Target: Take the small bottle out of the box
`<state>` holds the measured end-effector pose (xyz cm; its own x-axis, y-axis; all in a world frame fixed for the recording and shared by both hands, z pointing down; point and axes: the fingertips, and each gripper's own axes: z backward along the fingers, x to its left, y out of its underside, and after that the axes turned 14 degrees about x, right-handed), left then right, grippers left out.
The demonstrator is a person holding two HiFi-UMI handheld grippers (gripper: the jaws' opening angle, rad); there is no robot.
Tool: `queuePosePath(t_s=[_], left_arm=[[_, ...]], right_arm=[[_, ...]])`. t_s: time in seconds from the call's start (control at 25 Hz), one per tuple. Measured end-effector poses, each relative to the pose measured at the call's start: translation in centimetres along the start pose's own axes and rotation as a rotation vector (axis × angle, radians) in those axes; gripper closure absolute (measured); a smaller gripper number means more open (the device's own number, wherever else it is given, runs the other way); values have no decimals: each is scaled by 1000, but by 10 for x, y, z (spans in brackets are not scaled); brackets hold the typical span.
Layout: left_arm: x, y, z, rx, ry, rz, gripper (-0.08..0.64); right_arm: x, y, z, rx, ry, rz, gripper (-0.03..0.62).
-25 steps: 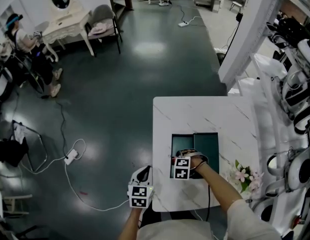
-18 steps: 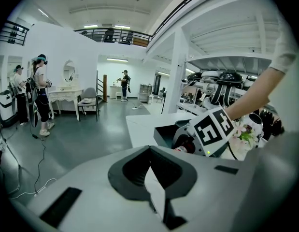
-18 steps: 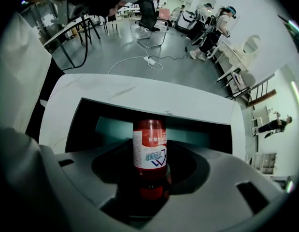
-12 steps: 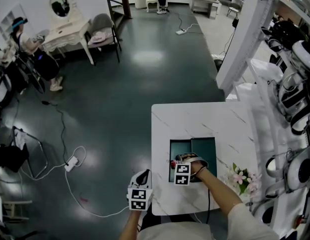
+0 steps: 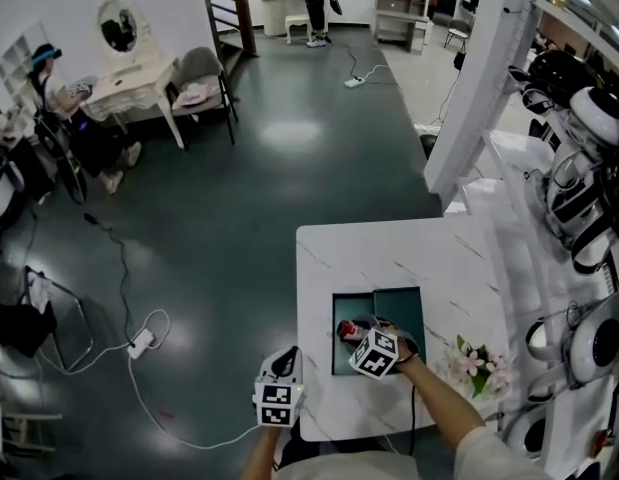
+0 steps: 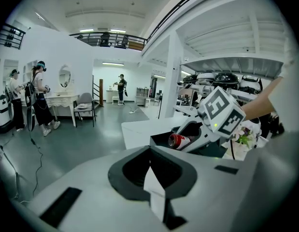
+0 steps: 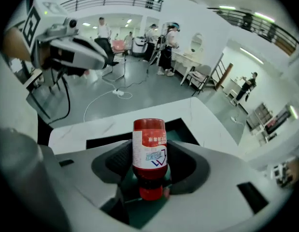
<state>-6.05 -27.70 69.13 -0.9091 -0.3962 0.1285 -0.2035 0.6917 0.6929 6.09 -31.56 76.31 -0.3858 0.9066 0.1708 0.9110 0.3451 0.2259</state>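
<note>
My right hand-held gripper [image 5: 355, 336] is clamped on the small red plastic bottle with a white label [image 5: 345, 329]. In the head view the bottle sits over the left half of the open dark green rectangular box [image 5: 407, 308] on the white marble-patterned worktop [image 5: 389, 253]. A spray of pink and white flowers [image 5: 477, 354] lies just right of the box. My left hand-held gripper [image 5: 285, 361] hangs off the worktop's near left corner, well apart from the box. In the left gripper view, my left hand-held gripper [image 6: 150, 174] has its jaws together with nothing between them. Beyond it the right hand-held gripper [image 6: 186, 138] carries the bottle [image 6: 177, 140] on its side, at the near rim of the box [image 6: 160, 140]. In the right gripper view the pads press on both sides of the bottle [image 7: 149, 153]. Its narrow red cap is toward the camera and its flat base points away. The box [image 7: 183, 128] lies open on the worktop [image 7: 154, 111] behind and below it.
</note>
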Motion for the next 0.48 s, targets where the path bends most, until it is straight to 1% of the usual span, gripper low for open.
queuePosePath(t_s=[0.12, 0.28, 0.48], left_arm=[[0, -5, 1, -6, -4, -9, 541], [1, -10, 3, -13, -7, -9, 541], [0, -12, 6, -18, -7, -4, 541]], right_arm=[[-7, -2, 10, -90, -29, -164, 360], [-16, -3, 25, -225, -70, -411, 360], [-25, 6, 43, -385, -88, -648, 360]])
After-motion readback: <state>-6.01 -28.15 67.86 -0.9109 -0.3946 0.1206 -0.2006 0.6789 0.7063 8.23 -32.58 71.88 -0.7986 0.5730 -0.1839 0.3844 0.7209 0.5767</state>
